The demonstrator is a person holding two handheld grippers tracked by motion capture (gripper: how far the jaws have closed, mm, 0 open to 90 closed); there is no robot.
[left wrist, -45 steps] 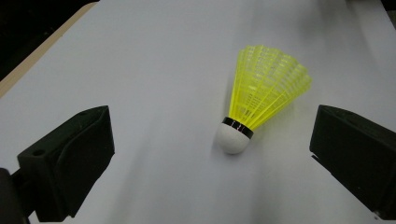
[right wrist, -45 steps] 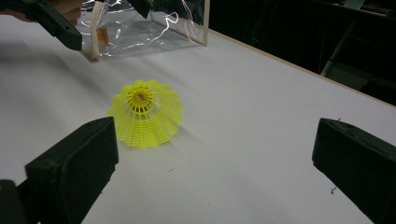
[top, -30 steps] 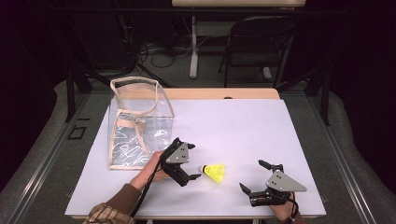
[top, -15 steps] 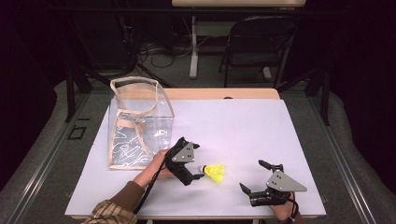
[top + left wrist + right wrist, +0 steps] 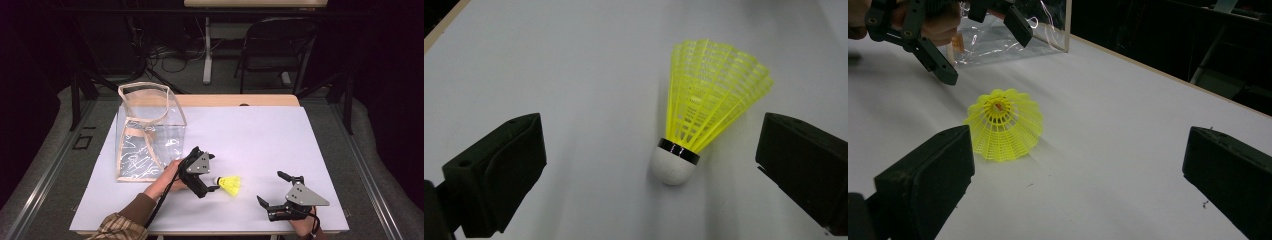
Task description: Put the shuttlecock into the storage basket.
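High view, shuttlecock: the yellow shuttlecock [image 5: 230, 185] lies on its side on the white table [image 5: 260, 135], just ahead of the left gripper [image 5: 206, 176] and well to the left of the right gripper [image 5: 272, 192].
Shuttlecock pose: in the left gripper view its white cork [image 5: 672, 166] points back toward the tongs and the yellow skirt [image 5: 711, 95] fans away, so the firm end is the nearest part to grab.
Left tongs: spread wide, one jaw on each side of the shuttlecock [image 5: 704, 115] and neither touching it; the cork sits nearer the right-hand jaw than the middle of the gap, so I judge the tongs are lined up for a pinch but want a small shift across first.
Right tongs: spread too, holding nothing, resting low near the table's front edge; they seem parked out of the way while the left does the work.
Right gripper view: the shuttlecock's open skirt [image 5: 1004, 125] faces these tongs, with the left gripper [image 5: 978, 35] above and behind it.
Clear bag: a see-through bag [image 5: 147, 135] with tan trim stands open-topped just behind the left hand [image 5: 167, 175], probably the place the shuttlecock is meant for.
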